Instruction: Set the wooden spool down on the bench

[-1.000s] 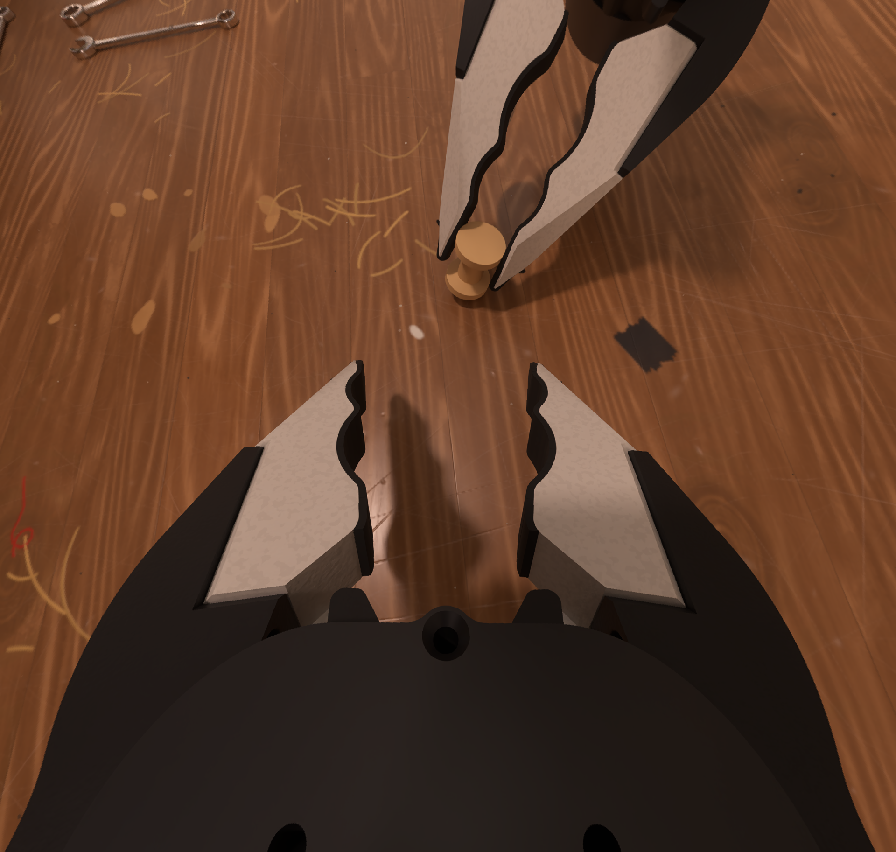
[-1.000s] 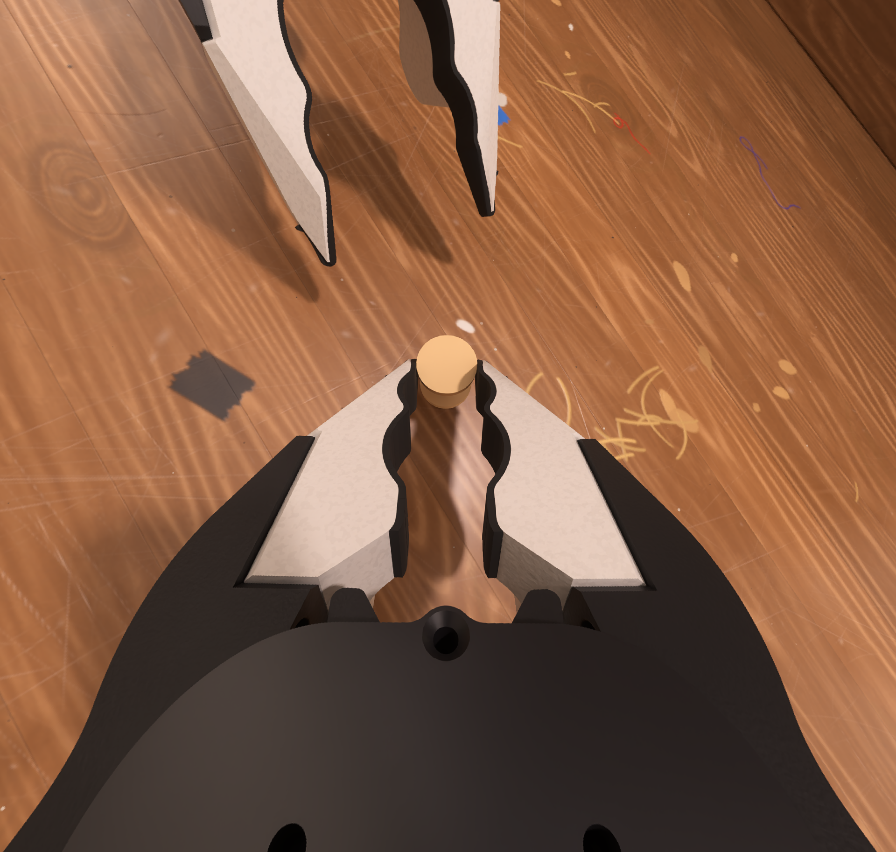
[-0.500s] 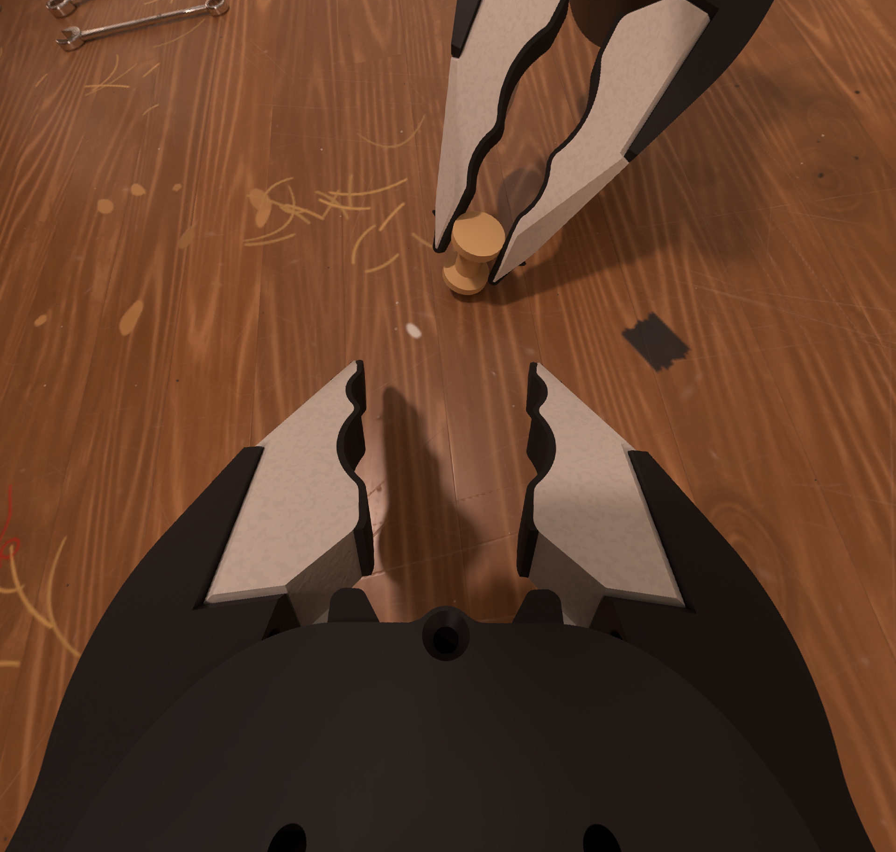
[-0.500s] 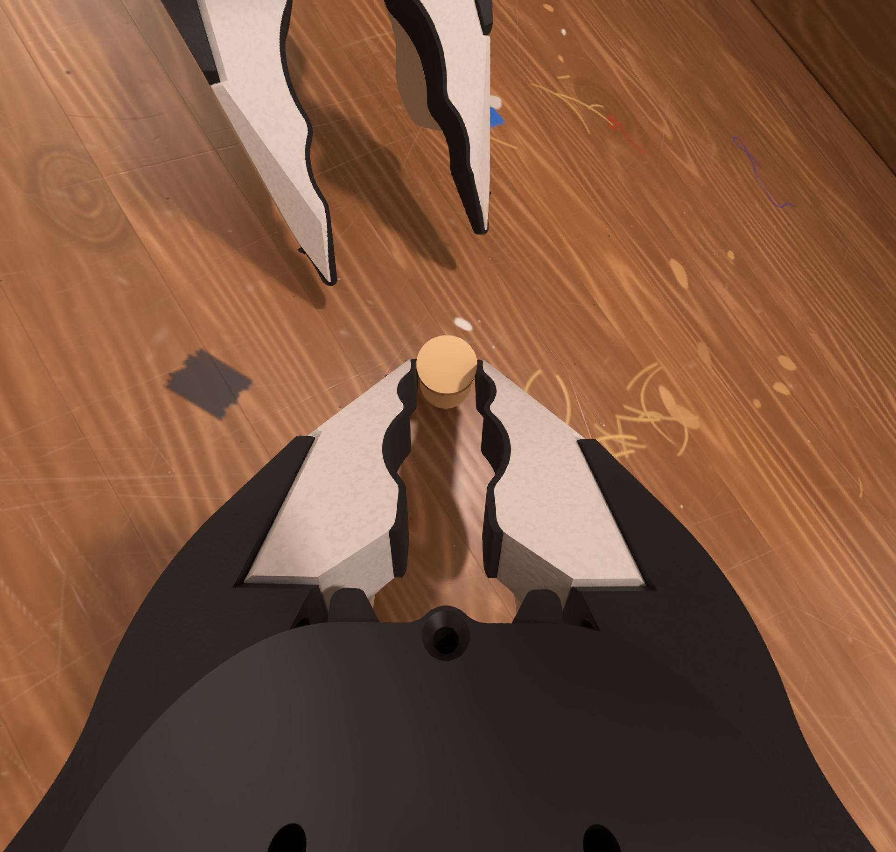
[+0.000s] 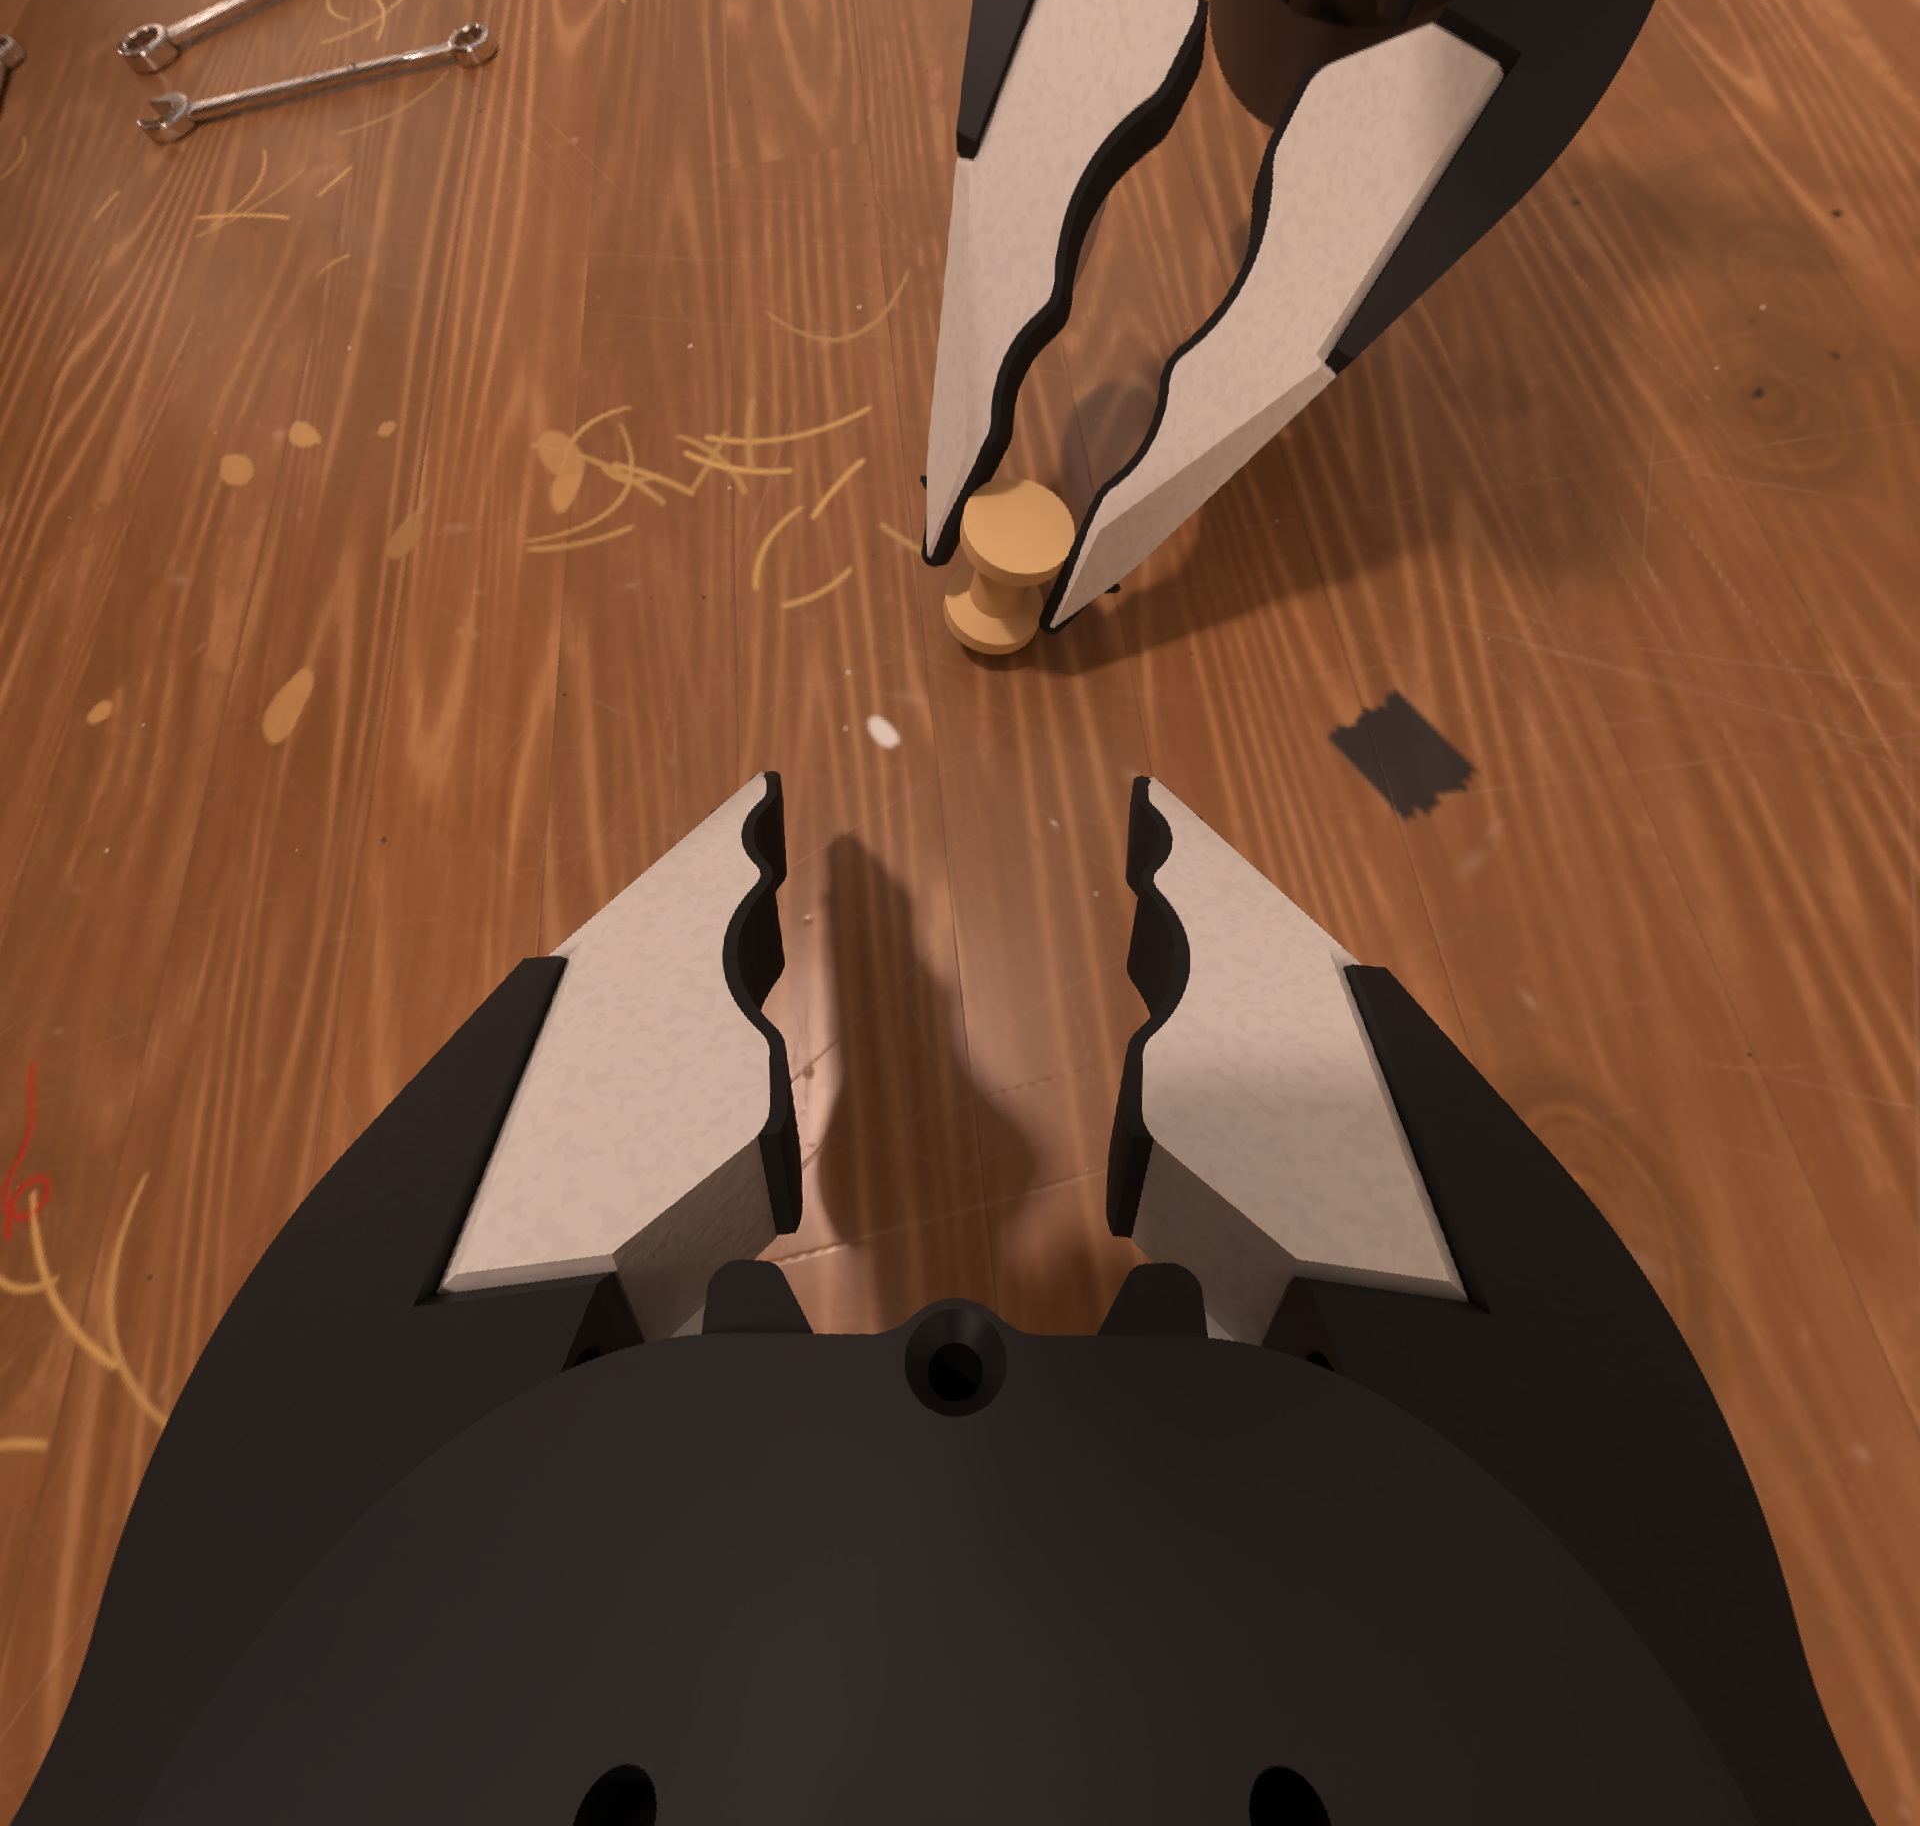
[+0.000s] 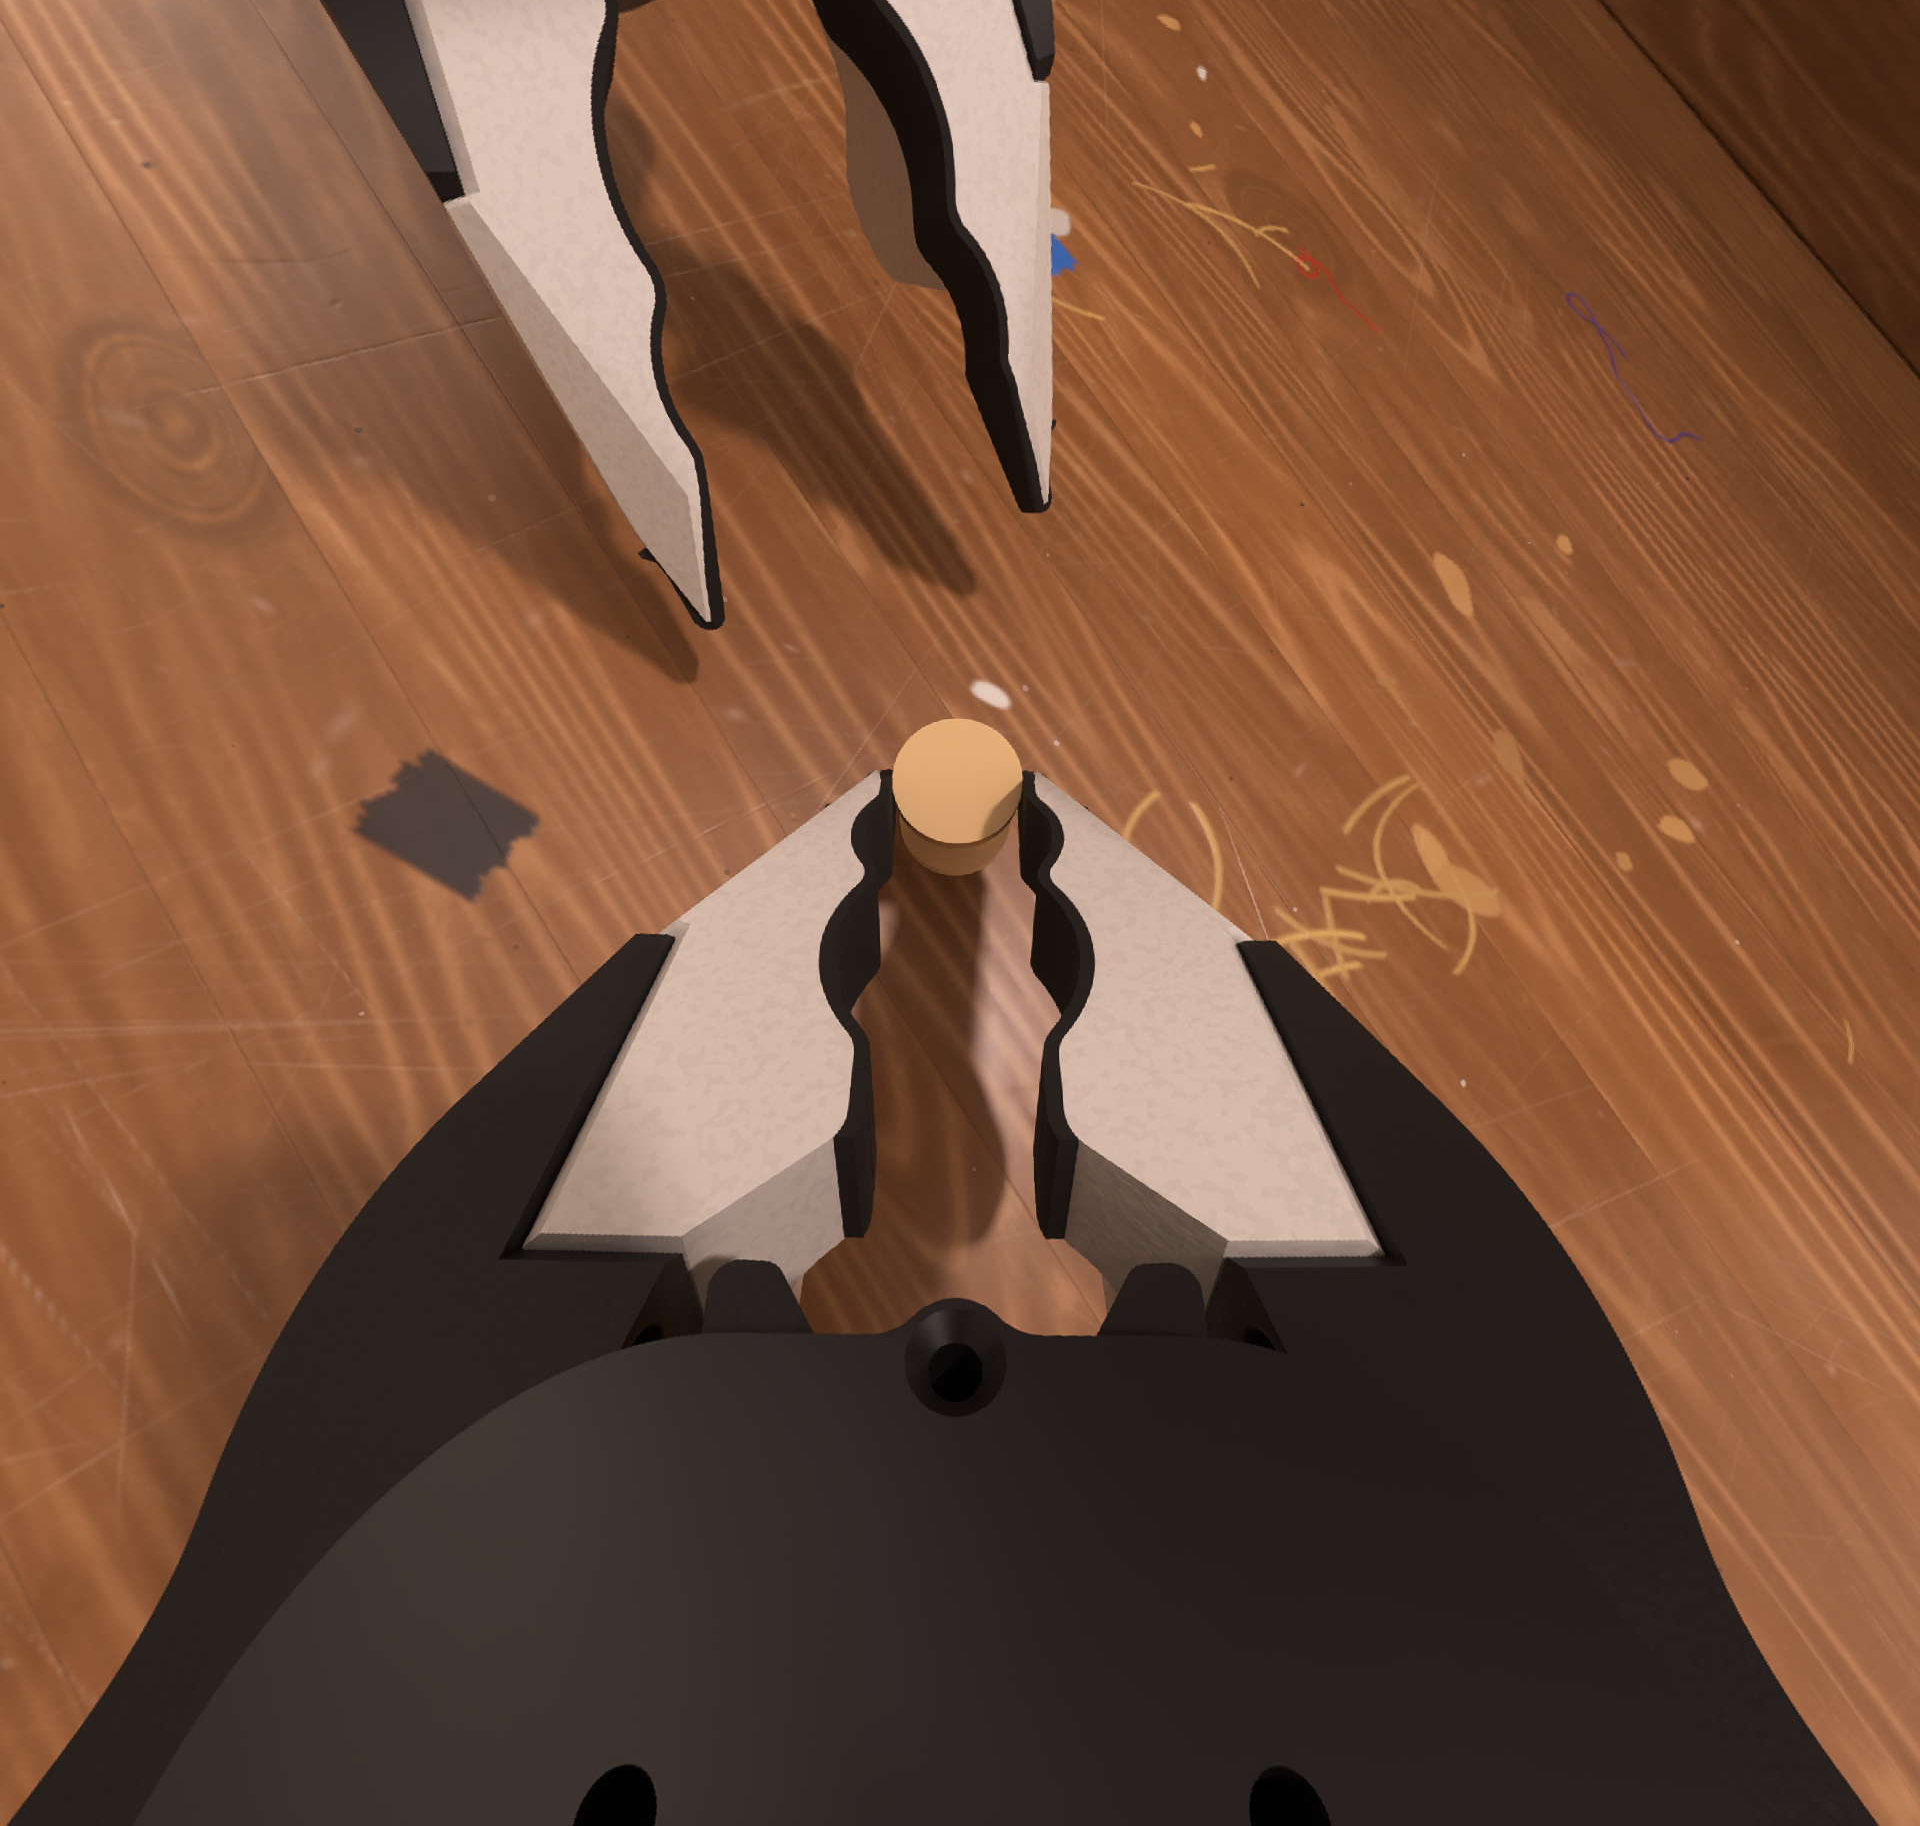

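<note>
Bare bench [image 5: 1558, 550] is seen around the wooden spool [image 5: 1006, 571]; two wrenches [image 5: 312, 83] are confined far left.

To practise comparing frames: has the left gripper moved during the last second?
Yes. In the right wrist view, the left gripper has come down the picture, its tips nearer the white speck and the wooden spool.

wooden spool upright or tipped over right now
Upright. The wooden spool stands on its bottom flange on the bench, top flange between the right gripper fingertips.
</note>
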Available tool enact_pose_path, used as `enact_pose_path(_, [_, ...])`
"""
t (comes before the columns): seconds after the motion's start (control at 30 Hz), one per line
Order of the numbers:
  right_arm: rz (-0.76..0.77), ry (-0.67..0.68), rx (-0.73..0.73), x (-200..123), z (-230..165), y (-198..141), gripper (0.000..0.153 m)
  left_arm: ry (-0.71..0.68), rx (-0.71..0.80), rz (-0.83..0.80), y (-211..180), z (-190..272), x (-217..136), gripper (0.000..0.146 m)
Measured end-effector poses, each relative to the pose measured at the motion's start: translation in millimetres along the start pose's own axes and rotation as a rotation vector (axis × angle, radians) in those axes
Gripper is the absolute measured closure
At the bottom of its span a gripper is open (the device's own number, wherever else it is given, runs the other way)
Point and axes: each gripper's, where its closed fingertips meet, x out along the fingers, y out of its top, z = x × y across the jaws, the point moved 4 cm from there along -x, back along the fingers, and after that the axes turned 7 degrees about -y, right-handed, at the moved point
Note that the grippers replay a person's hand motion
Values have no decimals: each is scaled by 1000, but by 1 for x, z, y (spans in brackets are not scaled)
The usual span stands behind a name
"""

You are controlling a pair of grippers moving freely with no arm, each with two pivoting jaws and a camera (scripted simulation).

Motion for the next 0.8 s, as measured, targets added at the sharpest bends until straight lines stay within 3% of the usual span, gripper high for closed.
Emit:
enact_pose_path(0.37, [-46, -23, -31, 3, 2, 5, 129, 30, 34, -22, 11, -2, 15, 79])
enact_pose_path(0.8, [-66, -89, -49, 10, -1, 12, 129, 62, 70, -19, 15, -6, 8, 77])
